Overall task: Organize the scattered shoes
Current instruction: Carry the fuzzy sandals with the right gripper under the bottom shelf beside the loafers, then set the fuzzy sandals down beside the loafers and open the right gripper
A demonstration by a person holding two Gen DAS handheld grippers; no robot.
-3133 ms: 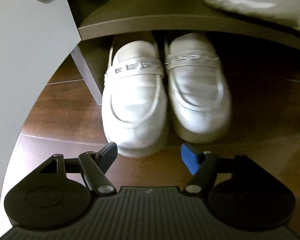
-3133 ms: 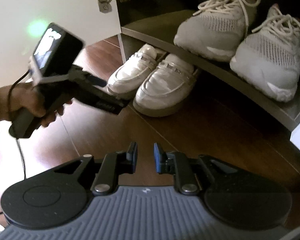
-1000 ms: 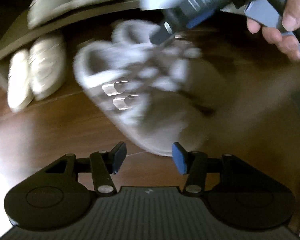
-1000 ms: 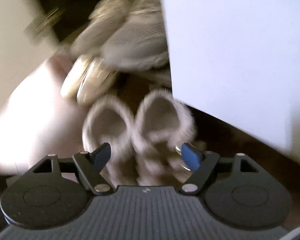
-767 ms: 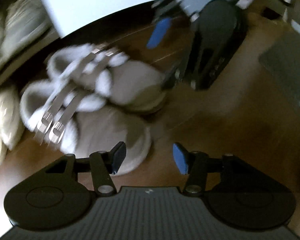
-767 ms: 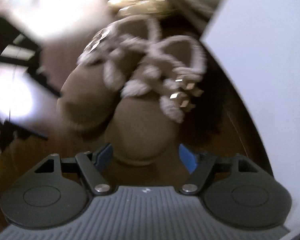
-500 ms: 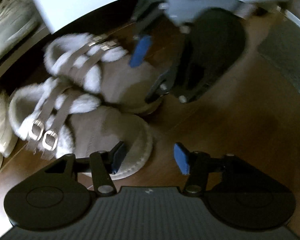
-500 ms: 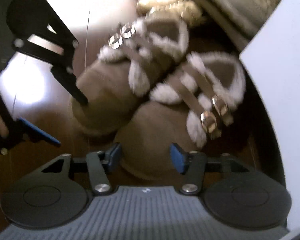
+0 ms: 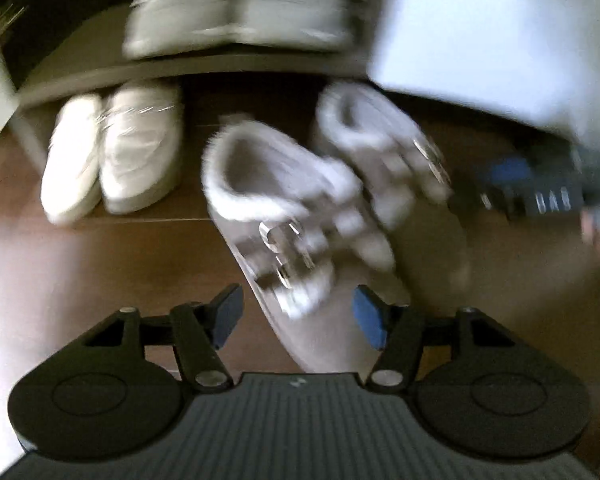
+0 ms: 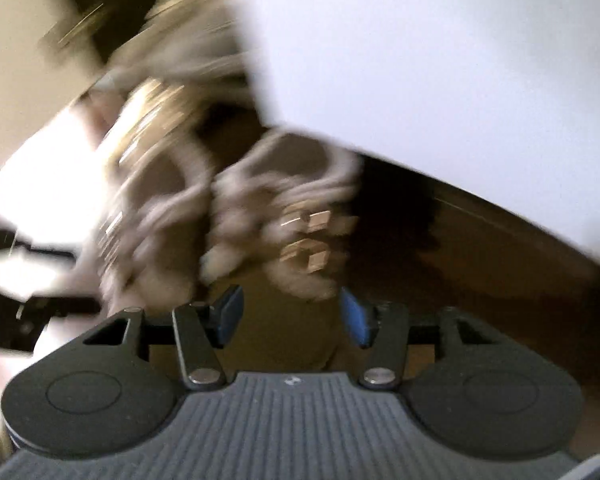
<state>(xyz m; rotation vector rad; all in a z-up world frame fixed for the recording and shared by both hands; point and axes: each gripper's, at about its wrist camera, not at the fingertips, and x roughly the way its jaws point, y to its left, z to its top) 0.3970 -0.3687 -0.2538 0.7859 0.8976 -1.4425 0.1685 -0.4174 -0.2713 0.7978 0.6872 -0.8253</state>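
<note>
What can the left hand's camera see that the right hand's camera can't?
Only the left wrist view clearly shows the white loafers under the shelf, the grey sneakers on it, and the right gripper's handle. Only the right wrist view shows the right gripper, its jaws opening around one slipper's toe. Both show the two furry slippers on the wood floor and the white door. The left gripper, also opening, straddles the other slipper's toe.
</note>
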